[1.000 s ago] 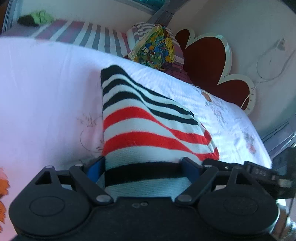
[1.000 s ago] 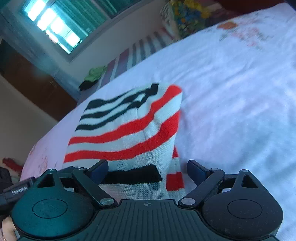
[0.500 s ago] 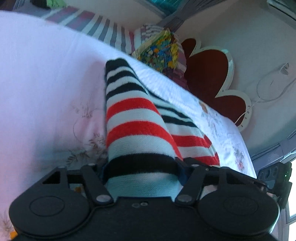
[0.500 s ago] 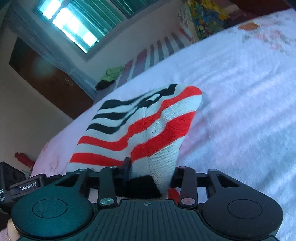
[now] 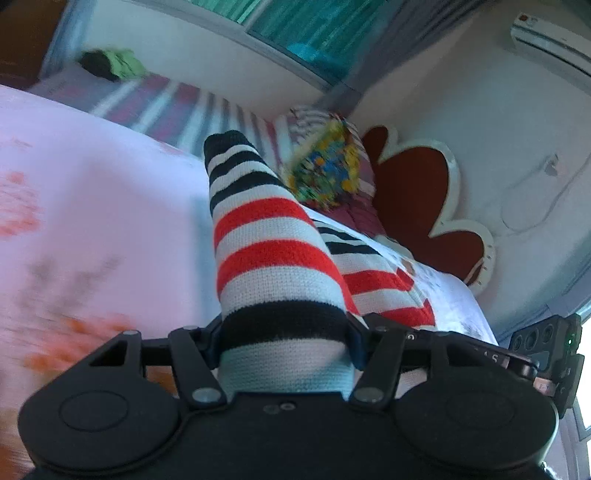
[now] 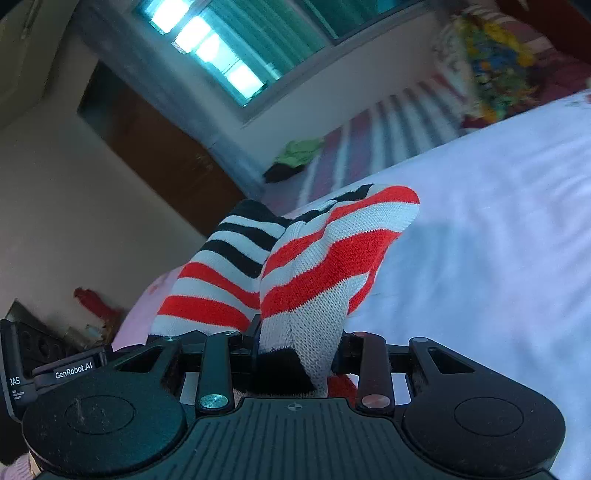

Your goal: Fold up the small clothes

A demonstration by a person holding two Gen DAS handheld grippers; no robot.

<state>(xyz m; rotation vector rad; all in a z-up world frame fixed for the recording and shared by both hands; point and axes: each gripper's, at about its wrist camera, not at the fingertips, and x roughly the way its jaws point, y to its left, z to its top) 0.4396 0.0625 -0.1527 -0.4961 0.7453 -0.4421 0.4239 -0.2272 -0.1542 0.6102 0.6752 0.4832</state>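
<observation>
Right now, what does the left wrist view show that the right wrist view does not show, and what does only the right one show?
Only the left wrist view shows the red flower-shaped headboard, the air conditioner high on the wall, and orange flower prints on the sheet. Only the right wrist view shows the brown wardrobe and the bright window panes. Both show the striped garment pinched in each hand-held gripper, left and right, the white bed sheet, the colourful pillow and a green cloth far away.
</observation>
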